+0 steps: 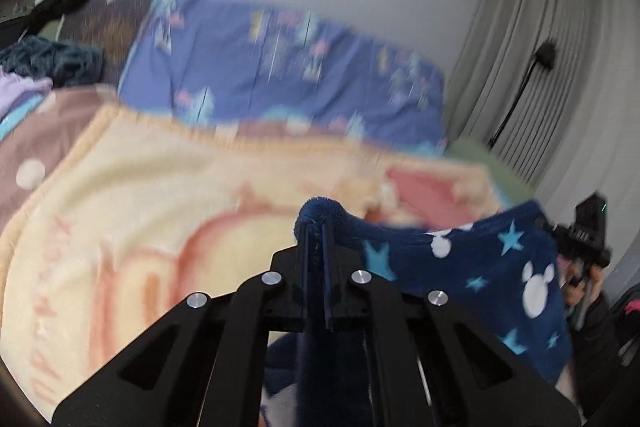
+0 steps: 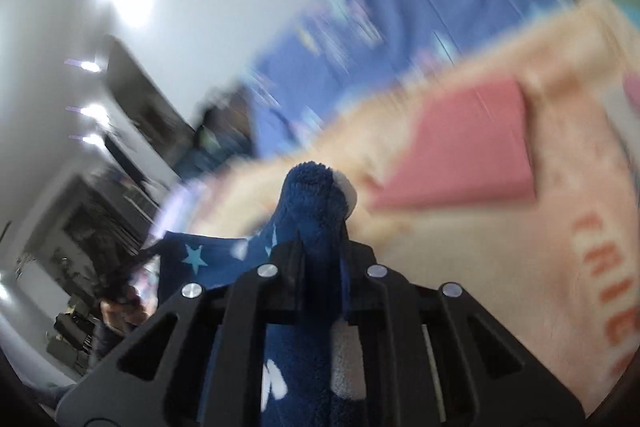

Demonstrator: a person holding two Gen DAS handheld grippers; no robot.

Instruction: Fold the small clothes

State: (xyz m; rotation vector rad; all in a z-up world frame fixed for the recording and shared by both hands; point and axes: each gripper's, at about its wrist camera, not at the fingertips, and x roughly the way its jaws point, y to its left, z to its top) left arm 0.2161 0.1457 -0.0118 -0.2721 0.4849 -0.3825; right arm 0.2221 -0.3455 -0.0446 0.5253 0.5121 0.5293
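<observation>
A small navy fleece garment [image 1: 472,267] with light-blue stars and white mouse-head shapes hangs stretched in the air above the bed. My left gripper [image 1: 317,227] is shut on one bunched corner of it. My right gripper [image 2: 320,187] is shut on the other corner, and the garment [image 2: 224,259] runs off to the left in that view. The right gripper also shows at the far right of the left wrist view [image 1: 584,239], holding the cloth's far end. Both views are motion-blurred.
A cream blanket [image 1: 160,219] with orange lettering covers the bed below. A folded pink cloth [image 2: 460,147] lies on it. A blue patterned pillow [image 1: 280,67] lies at the head. Grey curtains [image 1: 560,47] hang on the right. Other clothes [image 1: 40,67] are piled at the left.
</observation>
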